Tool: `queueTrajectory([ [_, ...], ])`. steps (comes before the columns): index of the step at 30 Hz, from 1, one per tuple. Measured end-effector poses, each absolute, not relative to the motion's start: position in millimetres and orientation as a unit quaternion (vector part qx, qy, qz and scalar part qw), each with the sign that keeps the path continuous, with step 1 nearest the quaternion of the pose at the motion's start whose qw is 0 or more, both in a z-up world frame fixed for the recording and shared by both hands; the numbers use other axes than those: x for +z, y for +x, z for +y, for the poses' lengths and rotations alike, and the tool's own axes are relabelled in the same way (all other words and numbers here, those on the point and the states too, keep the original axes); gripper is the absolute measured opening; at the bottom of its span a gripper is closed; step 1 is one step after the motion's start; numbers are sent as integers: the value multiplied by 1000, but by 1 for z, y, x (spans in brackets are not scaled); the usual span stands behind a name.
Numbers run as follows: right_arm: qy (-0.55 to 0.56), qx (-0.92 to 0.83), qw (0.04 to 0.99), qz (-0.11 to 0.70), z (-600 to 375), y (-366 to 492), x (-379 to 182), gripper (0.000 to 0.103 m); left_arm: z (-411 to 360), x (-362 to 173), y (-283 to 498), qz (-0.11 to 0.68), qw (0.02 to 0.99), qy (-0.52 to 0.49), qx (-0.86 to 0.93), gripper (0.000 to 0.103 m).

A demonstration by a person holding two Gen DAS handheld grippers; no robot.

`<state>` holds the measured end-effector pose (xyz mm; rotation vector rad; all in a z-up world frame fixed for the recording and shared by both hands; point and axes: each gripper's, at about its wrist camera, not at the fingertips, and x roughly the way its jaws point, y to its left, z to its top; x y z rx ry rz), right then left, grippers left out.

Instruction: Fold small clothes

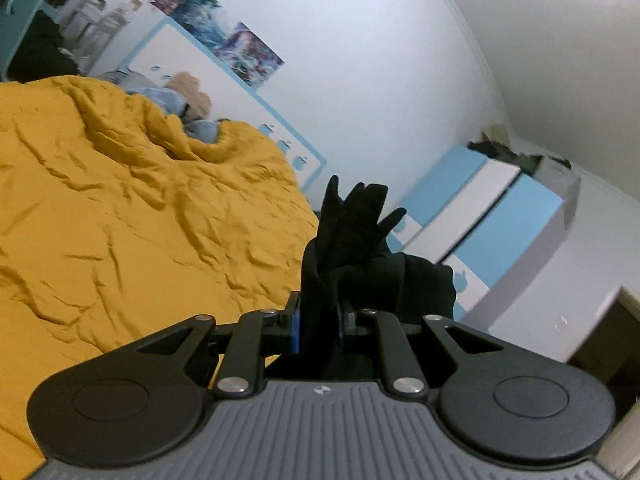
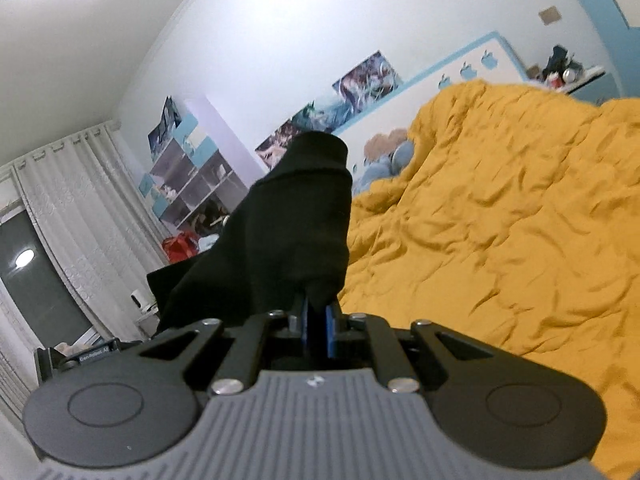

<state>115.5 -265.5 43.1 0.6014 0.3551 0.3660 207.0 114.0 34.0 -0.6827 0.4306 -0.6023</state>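
Gripping a black glove (image 1: pixel 352 240), the left gripper (image 1: pixel 320 320) has its blue-padded jaws clamped on the fabric, which fills the narrow gap between them. In the left wrist view the glove stands up out of the jaws, its fingers splayed and pointing toward the white wall, while more dark cloth bunches to the right above the gripper's linkage. It hangs in the air, clear of the rumpled yellow duvet (image 1: pixel 140 208) that covers the bed to the left. Beyond the duvet's far edge runs a white headboard with a blue border (image 1: pixel 224 92), with a plush toy (image 1: pixel 188 96) lying against it. To the right stands a blue and white cabinet (image 1: pixel 492 216), set apart from the bed, and the space around the raised glove is open.

In the right wrist view the right gripper (image 2: pixel 318 320) has its jaws pinched nearly together on a thin edge of a black glove (image 2: pixel 296 224). Here the cuff end rises upward, its rim rounded, and the cloth spreads wide and smooth down to the left of the jaws. The yellow duvet (image 2: pixel 500 220) fills the right side, lying below and behind the held piece. To the left are a white curtain (image 2: pixel 72 200) and an open shelf unit (image 2: pixel 192 184), both well apart from the gripper.
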Motion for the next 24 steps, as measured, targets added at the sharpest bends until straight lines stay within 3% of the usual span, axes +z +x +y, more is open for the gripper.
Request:
queueTrajectory([
  [8, 307, 137, 912, 236, -287, 125, -5, 3, 90, -22, 237, 283, 866, -316, -265, 17],
  [24, 313, 104, 868, 371, -294, 280, -120, 3, 82, -132, 349, 443, 821, -301, -197, 17],
])
